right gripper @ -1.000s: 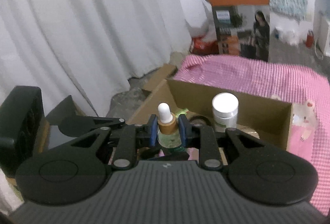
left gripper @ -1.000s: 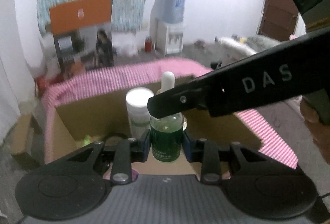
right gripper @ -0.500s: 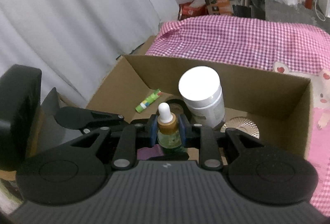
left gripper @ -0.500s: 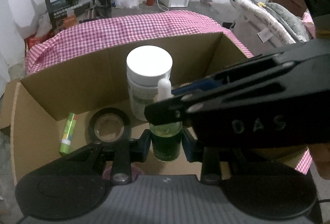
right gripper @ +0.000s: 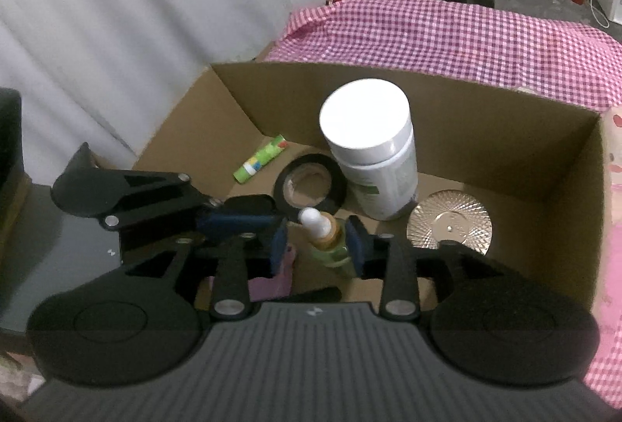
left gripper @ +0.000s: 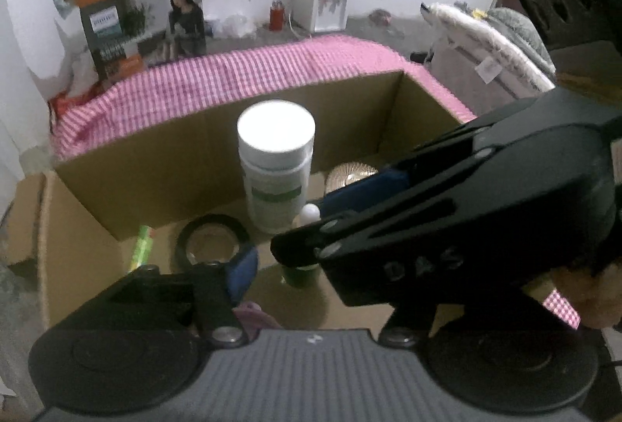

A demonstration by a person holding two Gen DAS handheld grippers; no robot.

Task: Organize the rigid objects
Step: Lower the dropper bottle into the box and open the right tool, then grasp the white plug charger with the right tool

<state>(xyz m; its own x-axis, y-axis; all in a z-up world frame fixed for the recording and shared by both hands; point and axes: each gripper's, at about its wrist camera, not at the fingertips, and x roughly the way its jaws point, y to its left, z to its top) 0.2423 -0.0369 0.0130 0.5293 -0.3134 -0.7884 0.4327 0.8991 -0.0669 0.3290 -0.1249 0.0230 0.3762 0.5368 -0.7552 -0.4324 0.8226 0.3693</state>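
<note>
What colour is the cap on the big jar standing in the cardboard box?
White, on the tall white plastic jar; the right wrist view shows it best.

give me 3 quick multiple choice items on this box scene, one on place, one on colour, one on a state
1. Where does the tape roll lie?
A. on the checked cloth
B. in the cardboard box, beside the white bottle
C. on top of the white bottle

2. What colour is the dropper bottle bulb?
A. white
B. red
C. black

3. How does the white bottle stand?
A. on its side
B. upside down
C. upright, cap on

Key: 1 B, the roll lies flat on the box floor next to the bottle. 2 A, the bulb shows white above a tan collar. 3 C, its white cap faces up.
</note>
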